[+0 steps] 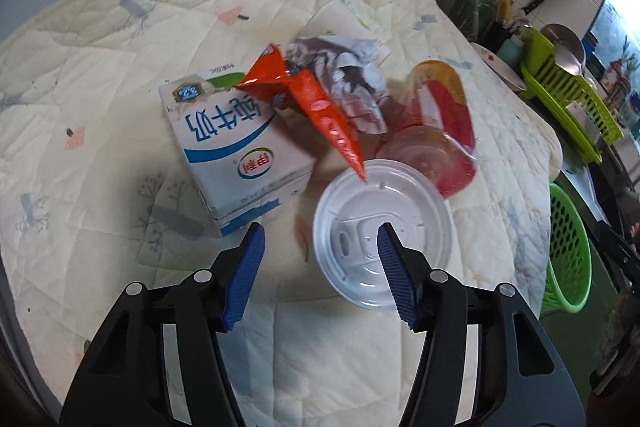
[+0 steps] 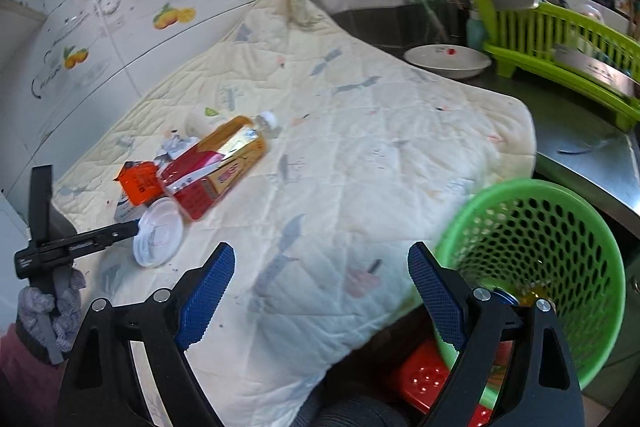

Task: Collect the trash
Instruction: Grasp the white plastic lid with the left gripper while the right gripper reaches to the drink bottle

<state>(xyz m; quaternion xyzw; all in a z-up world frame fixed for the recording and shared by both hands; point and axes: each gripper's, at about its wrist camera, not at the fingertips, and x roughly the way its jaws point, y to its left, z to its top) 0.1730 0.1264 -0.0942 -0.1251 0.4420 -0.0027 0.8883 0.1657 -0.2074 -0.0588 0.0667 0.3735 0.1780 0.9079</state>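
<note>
Trash lies in a pile on a cream quilted cloth [image 1: 100, 75]: a white and blue milk carton [image 1: 236, 147], an orange wrapper [image 1: 316, 107], crumpled paper [image 1: 348, 83], a plastic bottle with red label [image 1: 440, 123] and a white plastic lid [image 1: 380, 239]. My left gripper [image 1: 320, 247] is open just above the lid's near left edge. In the right wrist view the pile lies at the left: bottle [image 2: 224, 159], lid [image 2: 158, 237]. My right gripper [image 2: 320, 287] is open and empty over the cloth, beside a green mesh basket [image 2: 540, 259] holding some items.
A green dish rack [image 2: 560, 43], a white bowl [image 2: 446, 61] and a sink area stand behind the cloth at the right. A tiled wall [image 2: 100, 7] runs along the back. The basket also shows in the left wrist view [image 1: 568, 251], off the cloth's right edge.
</note>
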